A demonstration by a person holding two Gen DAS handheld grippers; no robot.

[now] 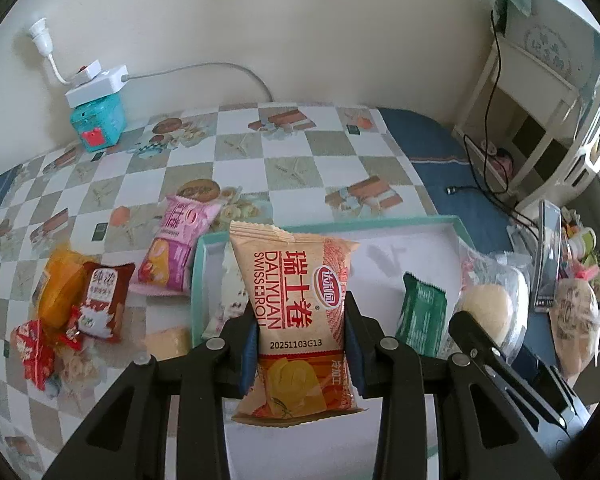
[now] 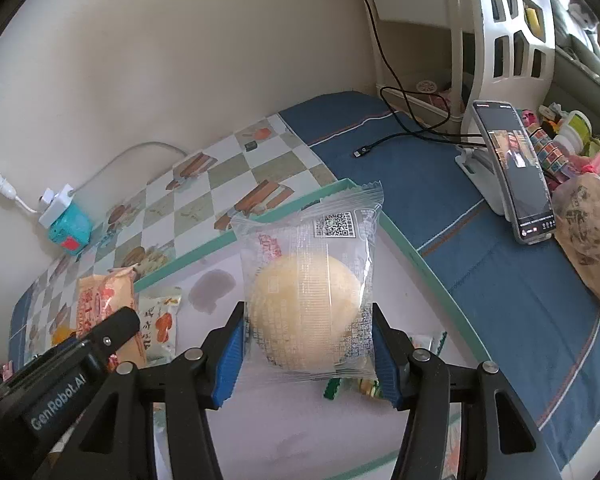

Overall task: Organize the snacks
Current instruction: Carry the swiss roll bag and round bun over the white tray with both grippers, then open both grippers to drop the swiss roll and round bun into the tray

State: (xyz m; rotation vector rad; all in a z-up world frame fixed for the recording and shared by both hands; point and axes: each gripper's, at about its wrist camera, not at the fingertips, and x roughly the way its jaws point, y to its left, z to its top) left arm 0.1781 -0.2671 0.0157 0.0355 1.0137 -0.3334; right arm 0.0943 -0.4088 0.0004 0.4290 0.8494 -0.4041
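My left gripper (image 1: 300, 328) is shut on an orange Swiss roll packet (image 1: 296, 312) and holds it above the white tray with a teal rim (image 1: 340, 224). My right gripper (image 2: 308, 344) is shut on a clear-wrapped round bun (image 2: 306, 300), held over the same tray (image 2: 268, 216). A green packet (image 1: 420, 316) lies in the tray. A pink packet (image 1: 176, 248), a dark red packet (image 1: 102, 304), an orange packet (image 1: 58, 292) and small red candies (image 1: 34, 348) lie on the checked tablecloth left of the tray.
A teal box with a white power strip (image 1: 96, 100) stands at the back by the wall. A phone on a stand (image 2: 516, 172), a black cable (image 2: 400, 136) and a bagged snack (image 2: 588, 228) lie on the blue cloth to the right. A white shelf (image 2: 500, 20) stands behind.
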